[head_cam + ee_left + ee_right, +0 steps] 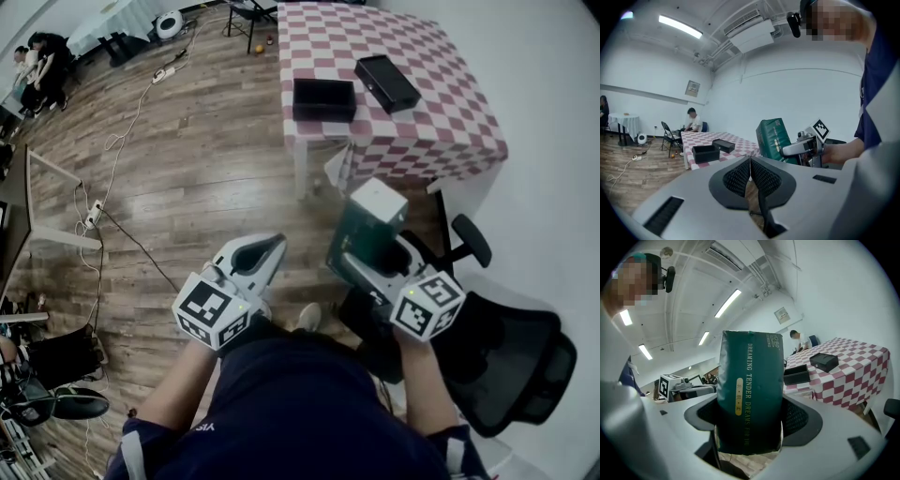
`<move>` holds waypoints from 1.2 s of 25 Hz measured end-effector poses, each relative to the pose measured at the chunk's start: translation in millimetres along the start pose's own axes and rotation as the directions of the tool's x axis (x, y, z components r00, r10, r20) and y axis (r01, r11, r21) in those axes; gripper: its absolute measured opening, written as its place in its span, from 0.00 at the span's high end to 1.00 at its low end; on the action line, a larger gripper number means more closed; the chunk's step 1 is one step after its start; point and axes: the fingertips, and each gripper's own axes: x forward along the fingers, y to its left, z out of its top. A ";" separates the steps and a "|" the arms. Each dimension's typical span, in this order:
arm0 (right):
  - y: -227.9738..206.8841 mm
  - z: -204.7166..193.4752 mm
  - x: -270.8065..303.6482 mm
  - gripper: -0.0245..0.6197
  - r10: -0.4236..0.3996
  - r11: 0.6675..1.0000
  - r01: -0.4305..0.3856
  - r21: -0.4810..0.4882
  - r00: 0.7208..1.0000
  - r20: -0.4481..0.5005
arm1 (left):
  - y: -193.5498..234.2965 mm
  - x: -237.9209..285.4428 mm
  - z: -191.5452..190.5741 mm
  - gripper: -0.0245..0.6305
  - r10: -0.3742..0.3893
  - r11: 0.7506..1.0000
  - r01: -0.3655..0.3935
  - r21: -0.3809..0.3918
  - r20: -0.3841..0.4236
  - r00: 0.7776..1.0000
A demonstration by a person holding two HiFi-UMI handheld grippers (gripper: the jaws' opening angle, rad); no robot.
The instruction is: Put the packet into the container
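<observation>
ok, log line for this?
right gripper: shut on dark green soft packet | left gripper: shut, empty | black open box: on red-white checked table

Your right gripper (751, 423) clamps the tall dark-green plastic packet (750, 380) upright; beyond, the open black rectangular container (796, 375) sits on the red-and-white checkered table (855, 380).

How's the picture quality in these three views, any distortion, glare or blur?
Head view: floorboards bowed by the wide lens. Left gripper view: fisheye with dark corners, ceiling light blown out. Right gripper view: same fisheye, packet sharp up close.
</observation>
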 end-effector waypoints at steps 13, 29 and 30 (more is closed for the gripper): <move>-47.5 4.0 -35.8 0.35 -0.016 1.000 0.016 0.027 1.000 0.020 | -25.7 27.3 7.2 0.92 0.005 1.000 -0.004 0.020 -0.011 1.000; -99.6 30.1 41.8 0.35 -0.042 0.998 0.043 0.050 0.999 -0.018 | 61.9 87.6 9.0 0.92 -0.018 1.000 0.018 -0.012 -0.017 1.000; -102.9 34.9 51.9 0.35 -0.043 0.998 0.044 0.053 0.999 -0.022 | 72.5 92.8 11.1 0.92 -0.020 1.000 0.020 -0.015 -0.018 1.000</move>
